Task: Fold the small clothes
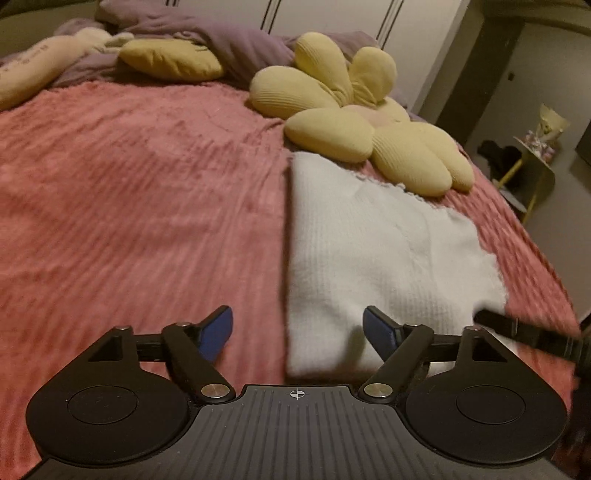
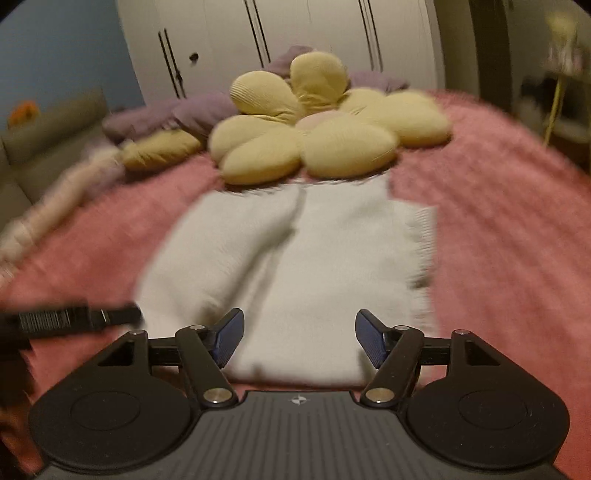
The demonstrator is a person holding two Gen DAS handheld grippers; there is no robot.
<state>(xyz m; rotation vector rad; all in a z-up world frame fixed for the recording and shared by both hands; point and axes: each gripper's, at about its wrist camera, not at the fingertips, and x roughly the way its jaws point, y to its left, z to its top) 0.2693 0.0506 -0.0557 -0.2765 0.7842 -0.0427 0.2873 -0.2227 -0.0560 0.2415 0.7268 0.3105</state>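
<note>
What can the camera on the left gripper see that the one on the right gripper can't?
Only the left wrist view shows the cream bolster pillow clearly and a yellow side table. Only the right wrist view shows a grey sofa and blue wall. Both show the white cloth on the pink bedspread, the yellow flower cushion, and open jaws on the left gripper and right gripper.

Left tongs (image 1: 297,334), right tongs (image 2: 299,338): black ribbed bodies, round discs, silver screws, blue pads (image 1: 218,334)

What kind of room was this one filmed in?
Most likely a bedroom: a pink bedspread covers a bed, a flower-shaped cushion lies at its far end, and wardrobe doors stand behind.
</note>
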